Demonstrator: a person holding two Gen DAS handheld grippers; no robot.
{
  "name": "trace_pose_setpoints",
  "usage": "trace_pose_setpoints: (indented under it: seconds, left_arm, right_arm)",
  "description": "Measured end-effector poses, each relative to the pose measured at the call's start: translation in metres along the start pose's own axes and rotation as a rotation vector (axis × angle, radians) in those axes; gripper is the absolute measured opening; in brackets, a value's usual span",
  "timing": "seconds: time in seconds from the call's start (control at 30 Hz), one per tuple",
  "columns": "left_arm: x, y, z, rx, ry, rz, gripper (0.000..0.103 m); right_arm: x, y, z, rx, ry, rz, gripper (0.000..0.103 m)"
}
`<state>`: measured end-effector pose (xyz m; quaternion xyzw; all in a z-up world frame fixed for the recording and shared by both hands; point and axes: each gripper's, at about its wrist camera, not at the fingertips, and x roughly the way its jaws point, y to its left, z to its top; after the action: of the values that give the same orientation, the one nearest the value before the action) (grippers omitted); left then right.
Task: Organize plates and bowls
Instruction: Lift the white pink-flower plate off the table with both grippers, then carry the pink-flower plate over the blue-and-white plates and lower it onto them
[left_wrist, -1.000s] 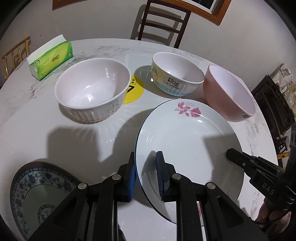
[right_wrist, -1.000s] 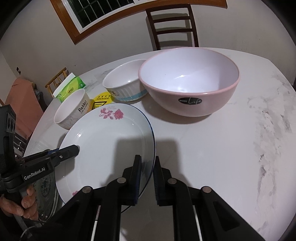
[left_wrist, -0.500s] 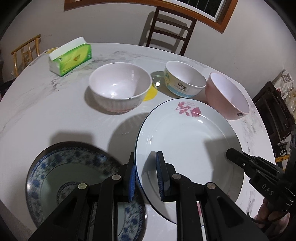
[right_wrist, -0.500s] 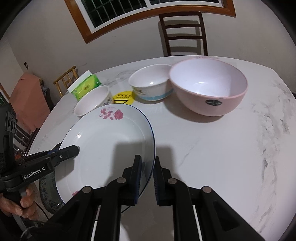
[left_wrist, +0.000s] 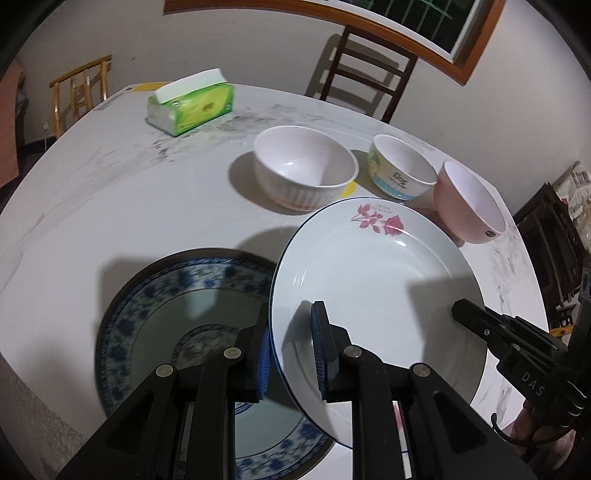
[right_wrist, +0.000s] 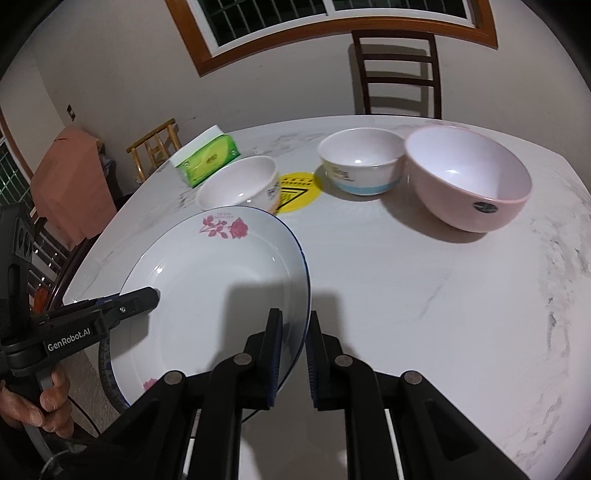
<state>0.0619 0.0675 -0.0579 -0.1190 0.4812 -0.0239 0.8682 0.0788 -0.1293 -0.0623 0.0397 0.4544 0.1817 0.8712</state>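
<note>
Both grippers hold the white plate (left_wrist: 373, 280) by opposite rims, off the table (left_wrist: 110, 192). The left gripper (left_wrist: 291, 350) has its jaws clamped on the plate's left rim; the right gripper (right_wrist: 293, 350) has its jaws clamped on the right rim. The plate partly overhangs a blue plate (left_wrist: 155, 314) lying on the table. Beyond stand a ribbed bowl (left_wrist: 304, 166), a printed bowl (left_wrist: 402, 171) and a pink bowl (left_wrist: 469, 203), with a tissue pack (left_wrist: 192, 103) farther back.

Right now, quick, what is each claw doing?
Left claw: closed on the white rose plate, at its left rim.
Right claw: closed on the same plate's right rim.
</note>
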Motion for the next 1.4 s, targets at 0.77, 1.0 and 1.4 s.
trace_pose_setpoints:
  seconds: [0.77,1.0,1.4]
  left_arm:
    - [-0.027,0.086,-0.031,-0.126,0.001,0.096,0.017]
    - [-0.021,0.106,-0.038,-0.157,0.03,0.113,0.017]
    - [-0.01,0.107,-0.038,-0.136,0.049,0.115,0.017]
  right_arm:
    - [0.042,0.084,-0.009,-0.096,0.079,0.094,0.012]
    - [0.057,0.098,-0.017,-0.118,0.117,0.106,0.012]
    - [0.068,0.095,-0.016,-0.103,0.14,0.097,0.013]
